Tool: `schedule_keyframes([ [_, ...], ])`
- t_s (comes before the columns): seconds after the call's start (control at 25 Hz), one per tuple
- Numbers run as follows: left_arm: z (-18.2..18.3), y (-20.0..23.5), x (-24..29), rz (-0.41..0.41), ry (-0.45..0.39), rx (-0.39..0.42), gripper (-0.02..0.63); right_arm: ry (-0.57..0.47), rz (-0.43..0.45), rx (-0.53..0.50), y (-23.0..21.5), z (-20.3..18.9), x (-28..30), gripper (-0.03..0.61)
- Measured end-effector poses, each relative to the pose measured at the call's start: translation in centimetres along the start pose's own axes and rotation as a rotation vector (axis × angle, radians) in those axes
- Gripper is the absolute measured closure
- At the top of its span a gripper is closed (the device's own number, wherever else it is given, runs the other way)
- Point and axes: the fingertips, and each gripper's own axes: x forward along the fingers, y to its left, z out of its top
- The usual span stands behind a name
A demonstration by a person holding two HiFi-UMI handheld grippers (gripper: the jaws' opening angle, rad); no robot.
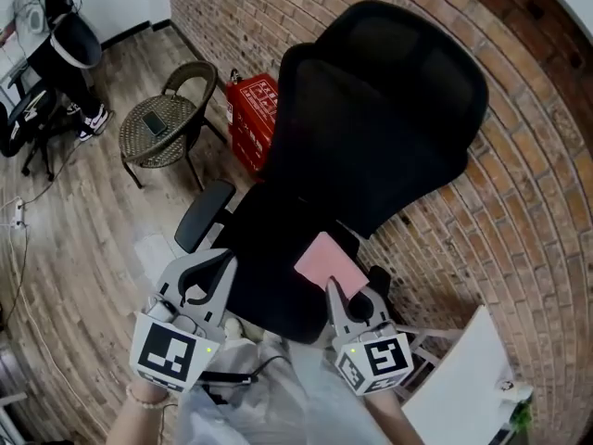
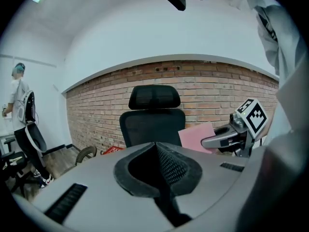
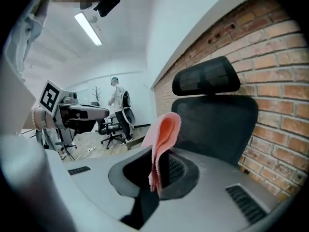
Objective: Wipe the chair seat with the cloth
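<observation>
Right hand-held gripper (image 1: 334,291) clamps a pink cloth (image 1: 326,261) over the black chair seat (image 1: 274,265), near side. Left hand-held gripper (image 1: 215,265) is closed, empty. Pinched thinly, the cloth could slip while wiping.

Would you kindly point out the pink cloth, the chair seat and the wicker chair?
pink cloth (image 1: 329,262), head view, middle of its flat face
chair seat (image 1: 273,276), head view, bare patch left of cloth
wicker chair (image 1: 181,119), head view, woven seat
</observation>
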Motion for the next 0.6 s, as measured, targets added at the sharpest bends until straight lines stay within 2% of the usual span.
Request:
schedule_keyframes([
  [0.08,0.5,0.1,-1.3,0.009,-0.005,0.008,0.595,-0.021,0.011,-0.026,0.6,1.5,-0.2,0.528],
  [0.28,1.0,1.3,-3.8,0.06,-0.002,-0.034,0.595,-0.064,0.036,-0.033,1.8,3.7,-0.2,0.528],
  [0.6,2.0,2.4,-4.5,0.108,-0.028,-0.041,0.595,-0.094,0.07,-0.039,3.1,5.6,0.2,0.528],
])
